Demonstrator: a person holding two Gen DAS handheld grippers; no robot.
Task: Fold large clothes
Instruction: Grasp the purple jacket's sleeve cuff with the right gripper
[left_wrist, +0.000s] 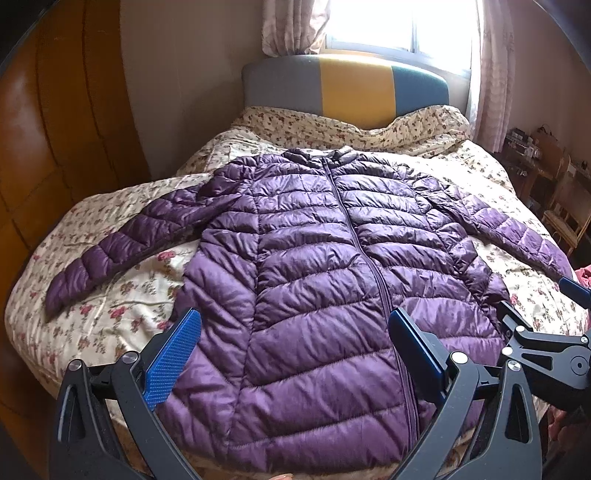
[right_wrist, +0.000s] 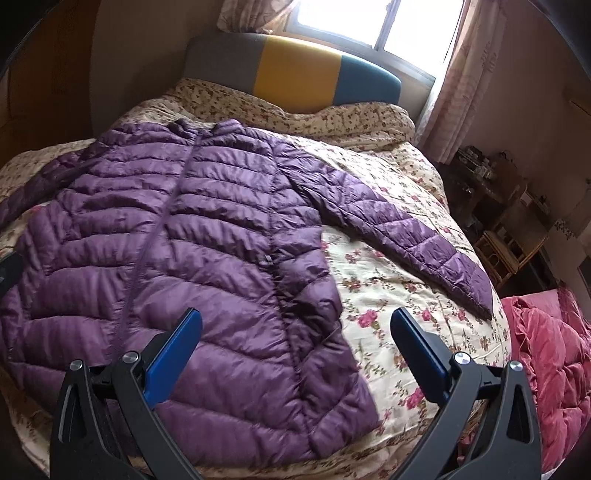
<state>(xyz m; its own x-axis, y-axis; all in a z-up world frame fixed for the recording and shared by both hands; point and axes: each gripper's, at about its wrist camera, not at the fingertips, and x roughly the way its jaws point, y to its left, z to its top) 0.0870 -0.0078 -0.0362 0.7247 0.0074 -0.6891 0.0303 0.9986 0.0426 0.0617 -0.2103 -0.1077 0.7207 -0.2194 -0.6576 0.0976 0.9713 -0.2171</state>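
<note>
- Folding has not yet begun, by the look of it: the purple down jacket (left_wrist: 314, 266) is laid flat, front up and zipped, on the floral bedspread (left_wrist: 122, 291), collar toward the striped headboard (left_wrist: 347, 86) and hem nearest the cameras.
- Both sleeves are seen spread outward: the left sleeve (left_wrist: 122, 240) angled toward the bed's left edge, the right sleeve (right_wrist: 399, 236) stretched toward the bed's right edge, near a red quilt (right_wrist: 550, 365) beside the bed.
- The left claw (left_wrist: 293, 332) is held spread and empty above the hem, over the jacket's left front panel beside the zip.
- The right claw (right_wrist: 295, 332) is likewise spread and empty, poised over the jacket's right side seam where fabric meets bedspread.
- A sleeve is judged the sensible first grasp; its cuff should be pinched and carried across the chest so that it lies straight over the body.
- The padded shell is likely slippery and springy, so a deep bite on a quilted ridge is advised, not a nip on the surface.
- Trapped air should be pressed out after each fold, or the panels may be expected to spring open.
</note>
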